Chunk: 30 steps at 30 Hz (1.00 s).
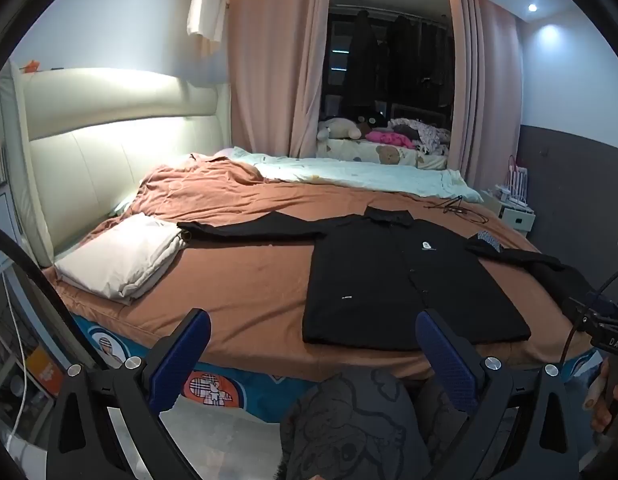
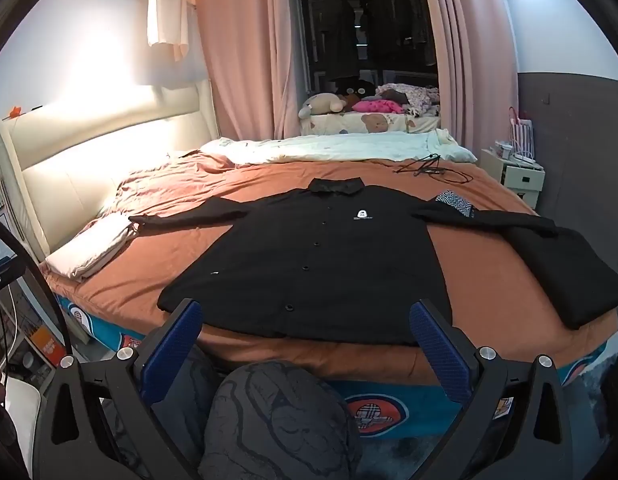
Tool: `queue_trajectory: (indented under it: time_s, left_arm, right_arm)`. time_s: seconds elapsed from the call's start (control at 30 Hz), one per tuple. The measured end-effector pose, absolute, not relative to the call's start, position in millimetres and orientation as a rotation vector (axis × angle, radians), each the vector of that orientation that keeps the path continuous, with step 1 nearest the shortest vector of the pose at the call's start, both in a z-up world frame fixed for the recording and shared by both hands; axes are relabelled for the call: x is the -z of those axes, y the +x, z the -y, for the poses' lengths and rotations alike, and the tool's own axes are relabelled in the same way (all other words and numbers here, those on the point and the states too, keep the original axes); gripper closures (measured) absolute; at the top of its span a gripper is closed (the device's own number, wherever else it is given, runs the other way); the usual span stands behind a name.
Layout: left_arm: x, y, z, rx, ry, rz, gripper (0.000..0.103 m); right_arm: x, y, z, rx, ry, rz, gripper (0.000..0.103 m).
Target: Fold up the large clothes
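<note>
A black button-up shirt lies flat, front up, on the brown bed sheet, collar far, sleeves spread to both sides. It also shows in the right wrist view. My left gripper is open and empty, held off the bed's near edge, left of the shirt's hem. My right gripper is open and empty, just in front of the hem's middle. The right sleeve ends by a folded black garment.
A folded white cloth lies at the bed's left. A light blue quilt and a black cable lie at the far side. Headboard stands left, a nightstand right. My patterned knee is below.
</note>
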State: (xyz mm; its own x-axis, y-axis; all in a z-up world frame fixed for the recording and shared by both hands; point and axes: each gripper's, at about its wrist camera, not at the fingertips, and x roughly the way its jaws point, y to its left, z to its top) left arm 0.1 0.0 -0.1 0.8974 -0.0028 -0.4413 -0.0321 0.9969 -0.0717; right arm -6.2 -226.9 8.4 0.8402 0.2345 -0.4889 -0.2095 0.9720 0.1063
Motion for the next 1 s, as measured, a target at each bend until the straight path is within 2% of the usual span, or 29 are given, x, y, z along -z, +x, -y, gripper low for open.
queue_trajectory:
  time_s: [1.0]
  left_arm:
    - [-13.4,-28.0,11.3,0.041,-0.070,-0.428,0.000]
  right_arm:
    - [-16.0,-26.3,226.7,-0.219,0.013,-0.481,0.000]
